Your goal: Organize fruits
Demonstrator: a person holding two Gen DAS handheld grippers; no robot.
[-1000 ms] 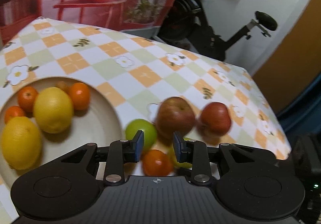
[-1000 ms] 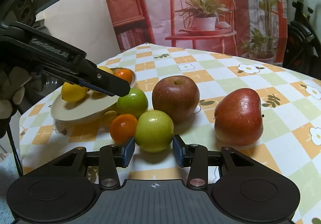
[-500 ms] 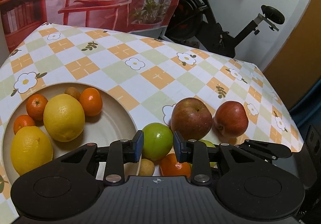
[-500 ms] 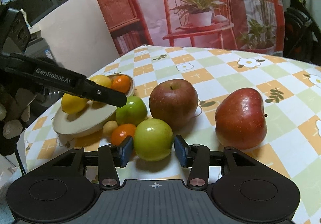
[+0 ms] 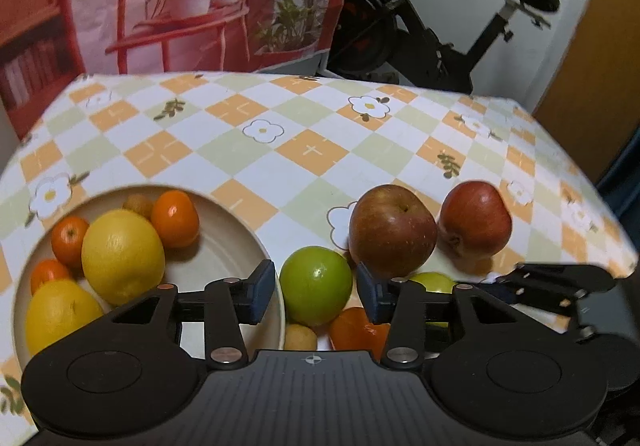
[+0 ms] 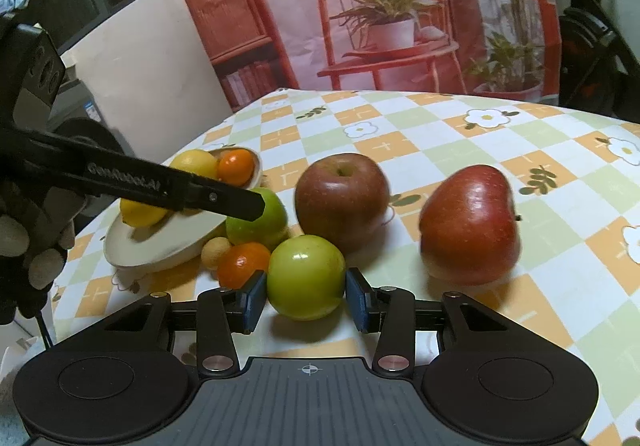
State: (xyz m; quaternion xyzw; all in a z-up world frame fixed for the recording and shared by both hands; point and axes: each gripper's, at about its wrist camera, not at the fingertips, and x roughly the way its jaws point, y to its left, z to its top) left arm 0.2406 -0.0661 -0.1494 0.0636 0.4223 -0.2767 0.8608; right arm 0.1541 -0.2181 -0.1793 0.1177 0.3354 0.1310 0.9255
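Observation:
My left gripper [image 5: 314, 292] hovers beside the cream plate [image 5: 216, 242], and its jaws are opening around a green apple [image 5: 316, 284] without the pads touching it. The plate holds two lemons [image 5: 122, 256] and several tangerines [image 5: 175, 220]. In the right wrist view a left finger [image 6: 180, 188] reaches over the plate [image 6: 160, 250] to that apple [image 6: 256, 224]. My right gripper [image 6: 306, 302] is closing, with its pads close on either side of a second green apple [image 6: 306, 276] that rests on the table. Two red apples [image 6: 342, 200] [image 6: 470, 224] stand behind it.
A loose tangerine [image 6: 242, 262] and a small tan fruit [image 6: 216, 252] lie between the plate and the green apples. A gloved hand [image 6: 24, 246] holds the left gripper. The table drops off at the right [image 5: 616, 246]; an exercise bike [image 5: 440, 46] stands beyond it.
The left jaws have spread wider and now frame the green apple, and the left view has rolled and swung a little to the right. The right gripper has stayed at its green apple.

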